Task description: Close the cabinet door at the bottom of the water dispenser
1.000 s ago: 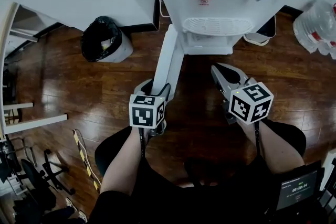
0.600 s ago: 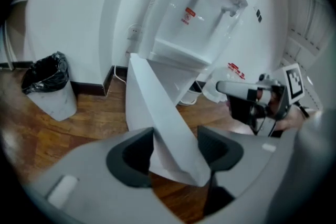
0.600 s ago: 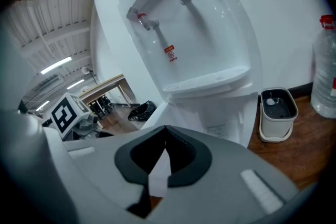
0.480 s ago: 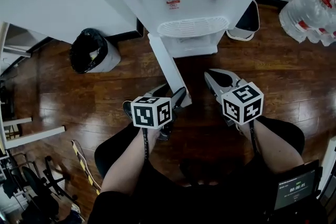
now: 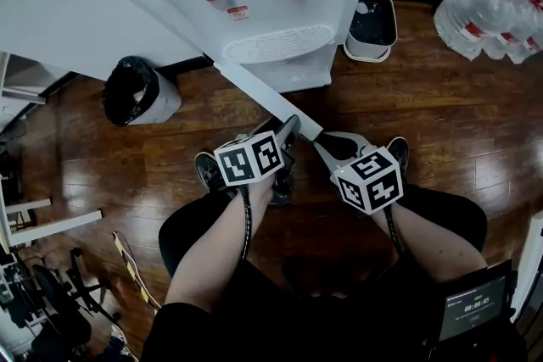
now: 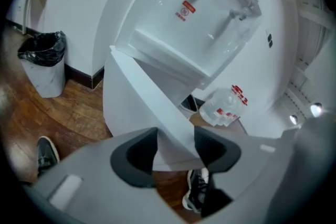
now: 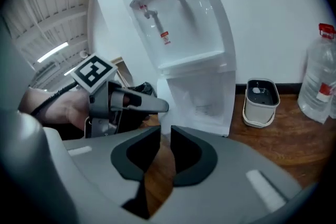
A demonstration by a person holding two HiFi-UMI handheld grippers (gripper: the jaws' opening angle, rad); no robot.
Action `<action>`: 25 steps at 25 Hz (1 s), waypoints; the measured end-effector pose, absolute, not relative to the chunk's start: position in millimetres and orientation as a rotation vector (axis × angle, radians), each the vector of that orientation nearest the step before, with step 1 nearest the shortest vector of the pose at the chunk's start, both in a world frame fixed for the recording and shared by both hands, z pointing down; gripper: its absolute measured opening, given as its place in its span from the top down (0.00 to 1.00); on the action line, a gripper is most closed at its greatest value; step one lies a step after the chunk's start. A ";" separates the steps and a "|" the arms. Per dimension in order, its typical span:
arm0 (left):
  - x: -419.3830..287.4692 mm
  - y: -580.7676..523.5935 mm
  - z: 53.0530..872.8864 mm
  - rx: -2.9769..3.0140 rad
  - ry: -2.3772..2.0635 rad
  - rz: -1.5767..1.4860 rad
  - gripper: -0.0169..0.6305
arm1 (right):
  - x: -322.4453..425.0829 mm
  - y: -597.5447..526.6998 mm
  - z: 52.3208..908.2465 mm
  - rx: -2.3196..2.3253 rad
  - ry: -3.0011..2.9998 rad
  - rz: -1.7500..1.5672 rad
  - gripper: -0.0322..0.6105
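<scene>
Gripping the free edge of the cabinet door (image 5: pixel 263 93), the left gripper (image 5: pixel 287 131) has its jaws pressed on both faces of the panel, after closing a little just now. The door stands wide open, its long line running from the hinge at the lower left of the water dispenser (image 5: pixel 254 4) out toward the person. To its right, the right gripper (image 5: pixel 329 150) is empty, its jaws just opened to a narrow slit. I judge that the left hand must swing the edge rightward and back.

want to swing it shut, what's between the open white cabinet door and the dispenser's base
Only bare dark wooden floor, seen in the head view.
</scene>
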State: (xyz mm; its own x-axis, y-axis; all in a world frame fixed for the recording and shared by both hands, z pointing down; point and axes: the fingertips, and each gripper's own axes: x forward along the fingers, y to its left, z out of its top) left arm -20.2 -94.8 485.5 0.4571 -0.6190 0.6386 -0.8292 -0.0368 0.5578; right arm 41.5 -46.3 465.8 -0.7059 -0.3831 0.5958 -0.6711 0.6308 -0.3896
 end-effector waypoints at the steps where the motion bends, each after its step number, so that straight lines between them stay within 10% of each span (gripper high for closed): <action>1: -16.6 -99.2 485.3 1.737 -1.253 0.270 0.60 | 42.9 -45.3 469.9 0.823 -2.368 0.830 0.83; 25: -30.5 -158.0 507.0 2.032 -1.273 0.726 0.61 | 74.9 -172.4 525.0 1.166 -2.075 0.722 0.47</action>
